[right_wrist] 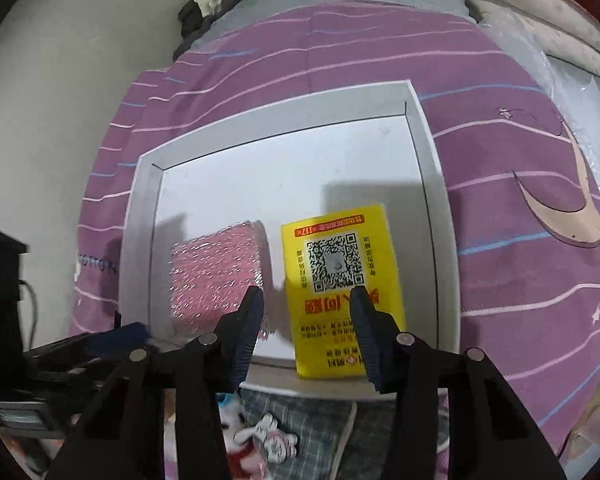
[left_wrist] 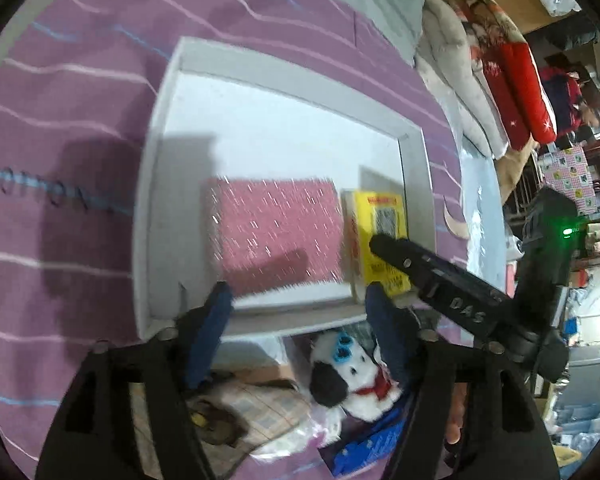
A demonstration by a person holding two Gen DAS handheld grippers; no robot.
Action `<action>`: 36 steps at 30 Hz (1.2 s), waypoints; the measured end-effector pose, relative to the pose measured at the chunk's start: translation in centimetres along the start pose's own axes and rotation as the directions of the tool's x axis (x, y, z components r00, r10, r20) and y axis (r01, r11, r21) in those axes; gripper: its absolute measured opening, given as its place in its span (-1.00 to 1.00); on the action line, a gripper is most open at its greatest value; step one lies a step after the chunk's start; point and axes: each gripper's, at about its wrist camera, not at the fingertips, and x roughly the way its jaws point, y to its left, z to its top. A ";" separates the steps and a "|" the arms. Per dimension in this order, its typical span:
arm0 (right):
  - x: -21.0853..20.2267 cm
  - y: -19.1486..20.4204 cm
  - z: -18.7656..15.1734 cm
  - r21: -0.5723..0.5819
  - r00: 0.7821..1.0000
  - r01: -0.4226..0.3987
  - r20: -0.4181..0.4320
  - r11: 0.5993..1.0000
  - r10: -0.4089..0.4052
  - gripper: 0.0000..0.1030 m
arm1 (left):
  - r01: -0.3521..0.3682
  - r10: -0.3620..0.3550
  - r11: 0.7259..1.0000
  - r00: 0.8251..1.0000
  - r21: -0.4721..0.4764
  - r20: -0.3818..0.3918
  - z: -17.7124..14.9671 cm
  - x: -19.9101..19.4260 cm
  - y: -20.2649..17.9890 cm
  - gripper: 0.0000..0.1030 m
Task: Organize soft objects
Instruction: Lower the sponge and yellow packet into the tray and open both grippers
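A shallow white tray (right_wrist: 432,184) lies on a bed covered with a purple striped sheet (right_wrist: 500,152). Inside the tray, near its front rim, a pink sparkly sponge-like pad (right_wrist: 216,276) lies to the left and a yellow packet (right_wrist: 340,280) printed with a QR code lies just beside it on the right, with a narrow strip of white tray floor between them. The left gripper (left_wrist: 296,304) hangs above the tray's front rim with its blue-padded fingers (left_wrist: 214,312) spread apart and nothing between them; the pink pad sits just beyond the tips. The right gripper (right_wrist: 306,312) hovers over the gap between the two items, its fingers (right_wrist: 362,312) parted, the right one overlapping the lower part of the yellow packet; whether it touches the packet is hard to judge from this angle, and nothing looks pinched. In the left wrist view the right gripper's black finger (left_wrist: 396,250) reaches across the yellow packet (left_wrist: 380,224). In front of the tray, below its rim, a white plush dog (left_wrist: 352,376) with black ears, blue glasses and a red scarf lies among checked cloth (left_wrist: 260,404). Folded quilts (left_wrist: 460,64) are stacked at the far side of the bed.
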 end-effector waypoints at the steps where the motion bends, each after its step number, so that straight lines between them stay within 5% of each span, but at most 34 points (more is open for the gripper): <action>1: 0.3 -0.2 0.0 0.005 1.000 0.009 -0.006 1.000 -0.009 -0.18 | -0.016 0.016 1.000 1.000 0.002 0.005 0.2 0.1 -0.1 0.07; 9: 1.4 0.4 -0.3 -0.021 0.990 0.140 -0.013 0.990 -0.140 -0.37 | 0.010 -0.014 0.997 0.998 -0.071 -0.060 2.8 4.8 1.3 -0.43; 12: 1.6 0.6 -0.7 -0.042 0.982 0.188 0.004 0.981 -0.188 -0.36 | 0.040 -0.046 0.995 0.997 -0.093 -0.059 3.1 5.0 1.1 -0.43; 21: 1.3 -0.6 -0.9 -0.002 0.983 0.181 0.015 0.983 -0.181 -0.37 | -0.016 0.024 0.994 0.997 0.106 -0.079 1.3 6.6 -3.4 -0.43; 24: 0.6 -1.6 -1.0 0.024 0.988 0.149 0.022 0.989 -0.150 -0.36 | -0.052 0.063 0.987 0.996 0.149 -0.070 0.7 6.7 -4.2 -0.43; 31: -1.5 -6.0 -1.8 0.262 0.994 -0.106 0.024 0.959 0.104 -0.36 | -0.097 0.101 0.981 0.995 0.170 -0.016 -0.1 5.7 -5.3 -0.43; 36: -4.2 -4.9 -2.6 0.236 0.993 -0.115 0.055 0.965 0.105 -0.34 | -0.119 0.106 0.974 0.991 0.195 0.076 -1.2 2.9 -6.2 -0.42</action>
